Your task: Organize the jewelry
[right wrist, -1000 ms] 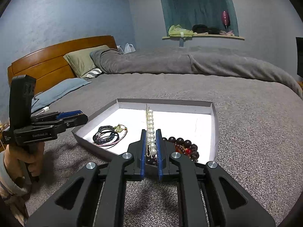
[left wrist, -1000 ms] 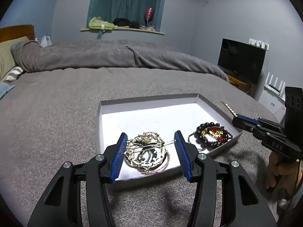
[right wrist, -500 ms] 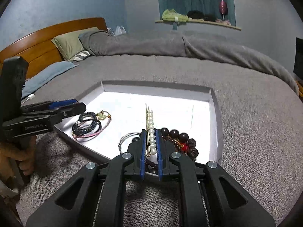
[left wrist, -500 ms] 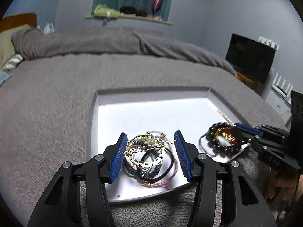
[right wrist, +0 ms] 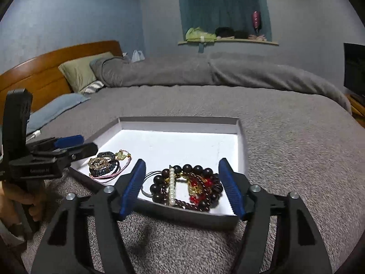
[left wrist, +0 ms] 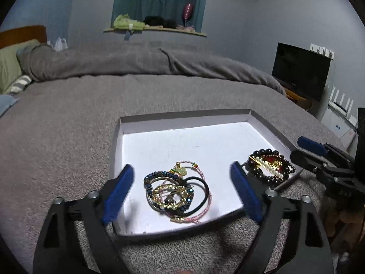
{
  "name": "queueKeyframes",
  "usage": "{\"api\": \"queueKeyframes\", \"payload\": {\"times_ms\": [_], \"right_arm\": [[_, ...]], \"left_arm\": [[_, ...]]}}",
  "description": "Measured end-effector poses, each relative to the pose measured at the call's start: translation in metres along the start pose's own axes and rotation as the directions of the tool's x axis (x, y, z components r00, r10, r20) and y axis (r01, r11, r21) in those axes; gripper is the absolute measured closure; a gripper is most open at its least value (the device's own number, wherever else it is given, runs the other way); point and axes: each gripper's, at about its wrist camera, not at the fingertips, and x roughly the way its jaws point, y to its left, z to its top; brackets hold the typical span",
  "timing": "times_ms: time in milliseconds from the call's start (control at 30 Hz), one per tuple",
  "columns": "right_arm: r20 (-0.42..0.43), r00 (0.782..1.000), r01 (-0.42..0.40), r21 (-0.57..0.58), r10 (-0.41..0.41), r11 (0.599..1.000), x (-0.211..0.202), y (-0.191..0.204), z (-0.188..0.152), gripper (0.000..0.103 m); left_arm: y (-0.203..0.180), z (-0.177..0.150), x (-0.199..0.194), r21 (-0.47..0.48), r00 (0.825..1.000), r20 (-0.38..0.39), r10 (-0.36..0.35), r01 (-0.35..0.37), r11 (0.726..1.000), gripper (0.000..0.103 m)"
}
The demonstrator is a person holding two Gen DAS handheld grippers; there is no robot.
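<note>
On the grey bed, the white tray (left wrist: 269, 129) holds two heaps. The tangled bracelets (left wrist: 178, 189) lie directly ahead of the left gripper (left wrist: 182, 191), its jaws spread wide and empty. The beaded pile (right wrist: 187, 188) sits between the equally spread jaws of the right gripper (right wrist: 182, 188). Only the right view shows the pearl pin (right wrist: 171, 186) clearly, its long axis pointing away from that gripper.

Tray: shallow white cardboard tray (left wrist: 267, 123) with grey outer walls, matt paper finish, smooth floor.
Bead cluster: glossy dark round-bead bracelets (right wrist: 182, 178) with a shiny pearl-and-gold metal hair clip (right wrist: 171, 186).
Bangle pile: glinting gold metal hoop, blue beads, black elastic bands (left wrist: 178, 191).
Bed cover: rough, nubbly grey cloth blanket (left wrist: 68, 137).
Headboard: polished brown wood headboard (right wrist: 45, 73).
Tools: matt black plastic left tool (left wrist: 182, 194), ribbed blue pads (left wrist: 118, 194).
</note>
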Motion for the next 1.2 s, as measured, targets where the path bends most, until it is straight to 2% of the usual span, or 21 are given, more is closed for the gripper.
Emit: {"api": "queueKeyframes", "payload": {"times_ms": [133,200,300,633,1200], "right_arm": [[0.011,1.000,0.023,0.002,-0.023,1.000,-0.011,-0.001,-0.008,0.023],[0.027,0.999,0.033,0.001,-0.033,0.999,-0.018,0.000,-0.010,0.017],[0.045,0.998,0.047,-0.010,-0.047,0.999,-0.026,0.004,-0.014,0.013],[0.077,0.995,0.062,0.010,-0.062,0.998,-0.042,0.003,-0.024,0.006],[0.060,0.996,0.066,-0.011,-0.066,0.998,-0.037,0.009,-0.026,0.006]], "left_arm": [[-0.010,-0.008,-0.011,0.037,1.000,0.028,0.005,-0.006,0.999,0.006],[-0.013,-0.012,-0.014,0.037,1.000,0.027,0.011,-0.012,0.999,0.006],[-0.012,-0.019,-0.019,0.017,1.000,0.020,0.008,-0.009,1.000,0.005],[-0.025,-0.028,-0.025,0.056,0.997,0.050,0.066,-0.068,0.996,0.005],[-0.022,-0.028,-0.024,0.050,0.997,0.047,0.060,-0.063,0.997,0.005]]}}
